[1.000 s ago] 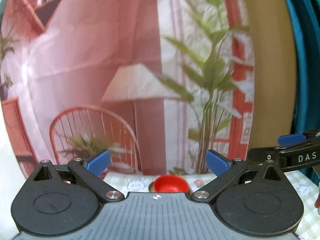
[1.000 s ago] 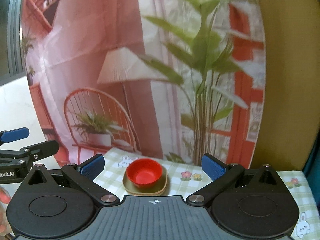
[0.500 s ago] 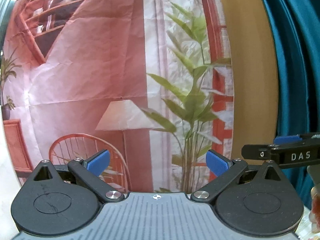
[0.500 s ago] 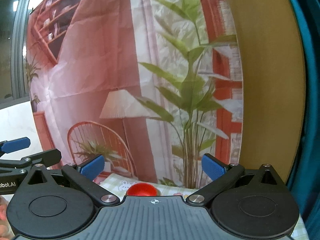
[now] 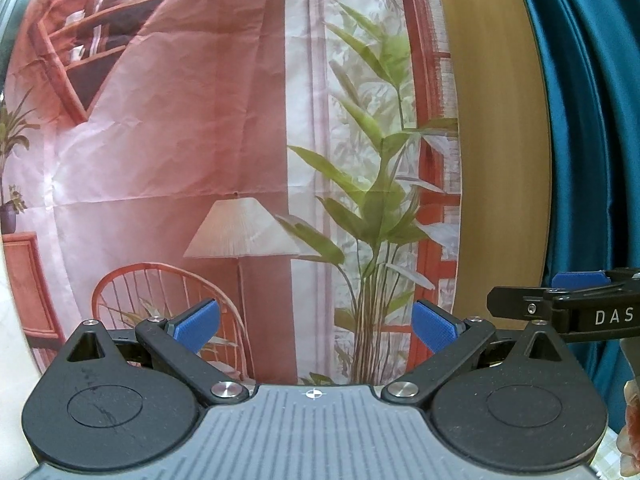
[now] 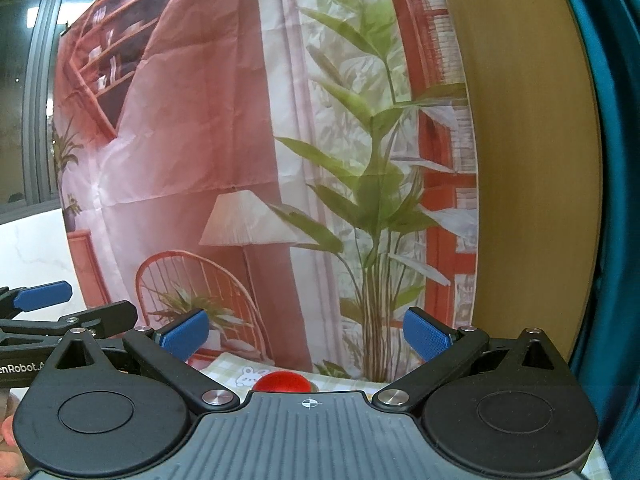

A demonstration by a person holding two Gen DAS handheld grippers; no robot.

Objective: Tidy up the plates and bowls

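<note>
So both grippers up in the air, jaws spread wide, nothing held.
Left gripper (image 5: pixel 316 326) and right gripper (image 6: pixel 307 334) face the printed backdrop (image 6: pixel 248 128); red bowl (image 6: pixel 283 381) peeks over the right gripper's body, on the checkered tablecloth (image 6: pixel 228 366).

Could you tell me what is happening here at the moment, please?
A person holds two handheld grippers side by side, both raised toward a printed fabric backdrop showing a lamp, chair and plant. The left gripper and right gripper are both open, with nothing between their blue-padded fingers. Nothing is being handled. Only the top of a round red bowl shows, on a green checked tablecloth below the right gripper.
</note>
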